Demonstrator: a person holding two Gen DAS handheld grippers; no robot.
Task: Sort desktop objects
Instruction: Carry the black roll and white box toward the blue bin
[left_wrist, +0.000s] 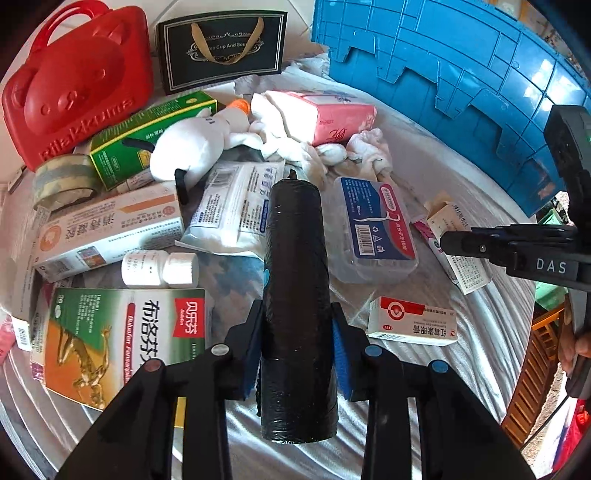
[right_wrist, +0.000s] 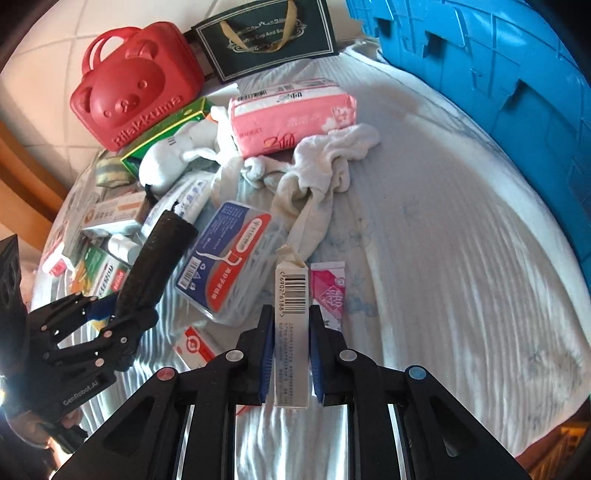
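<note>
left tool (left_wrist: 297, 347) clenched on black roll (left_wrist: 295, 280), lifted over the clutter, probably clear of the sheet. right tool (right_wrist: 291, 343) grips narrow barcode box (right_wrist: 291, 306) beside floss pick case (right_wrist: 225, 258); blue crate (right_wrist: 498, 66) behind.

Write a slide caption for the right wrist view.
Right gripper clamps a narrow barcoded box above the sheet; left gripper holds a black roll.

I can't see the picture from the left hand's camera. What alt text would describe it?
The left tool grips a black roll above a cluttered bedsheet. Around it lie medicine boxes, a white pill bottle, a floss-pick box, a plush toy and a red bear case. A blue crate stands at the back.
</note>
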